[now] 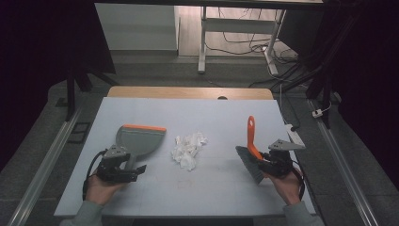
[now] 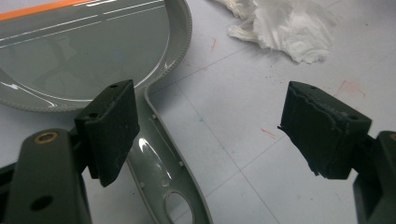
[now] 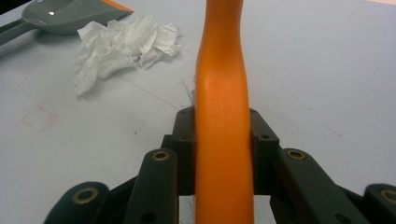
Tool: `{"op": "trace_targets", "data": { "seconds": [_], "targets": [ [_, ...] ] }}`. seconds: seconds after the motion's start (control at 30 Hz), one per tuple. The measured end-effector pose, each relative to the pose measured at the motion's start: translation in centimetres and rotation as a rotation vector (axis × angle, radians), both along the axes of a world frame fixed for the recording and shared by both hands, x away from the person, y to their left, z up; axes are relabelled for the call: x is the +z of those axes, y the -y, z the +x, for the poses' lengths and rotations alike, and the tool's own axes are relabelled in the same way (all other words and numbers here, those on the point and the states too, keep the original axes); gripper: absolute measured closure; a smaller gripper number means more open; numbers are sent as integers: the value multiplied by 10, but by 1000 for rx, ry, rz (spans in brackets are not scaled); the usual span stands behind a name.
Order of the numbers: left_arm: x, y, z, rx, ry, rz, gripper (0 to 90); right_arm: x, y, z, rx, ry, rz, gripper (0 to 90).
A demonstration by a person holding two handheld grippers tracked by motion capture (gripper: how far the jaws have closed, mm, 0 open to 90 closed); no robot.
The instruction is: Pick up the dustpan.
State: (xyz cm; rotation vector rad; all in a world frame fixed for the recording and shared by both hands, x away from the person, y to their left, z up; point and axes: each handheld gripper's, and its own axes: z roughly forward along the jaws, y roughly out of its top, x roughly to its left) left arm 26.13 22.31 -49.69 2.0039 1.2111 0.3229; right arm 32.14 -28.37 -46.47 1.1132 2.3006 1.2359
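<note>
Your right hand-held gripper [image 3: 223, 154] clamps the brush handle [image 3: 222, 93]; your left hand-held gripper [image 2: 224, 135] gapes beside the dustpan handle [image 2: 161, 163]. Next, straddle and grip that handle before sweeping the crumpled tissue [image 1: 188, 149].

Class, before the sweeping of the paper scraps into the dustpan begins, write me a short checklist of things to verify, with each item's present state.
1. Right tongs clamped on the brush handle: ok.
2. Left tongs gripping the dustpan handle: not ok, they stand open with the handle beside one pad.
3. Crumpled paper lying between dustpan and brush: ok.
4. Dustpan flat on the table: ok.
5. Dustpan's orange lip facing the paper: not ok, it faces the table's far edge.
</note>
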Motion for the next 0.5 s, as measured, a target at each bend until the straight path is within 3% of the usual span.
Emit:
{"op": "trace_targets", "data": {
  "seconds": [0.5],
  "targets": [
    [1,-3,-2,-12,-10,-18,195,1,0,3,-3,-2,8,700]
  ]
}}
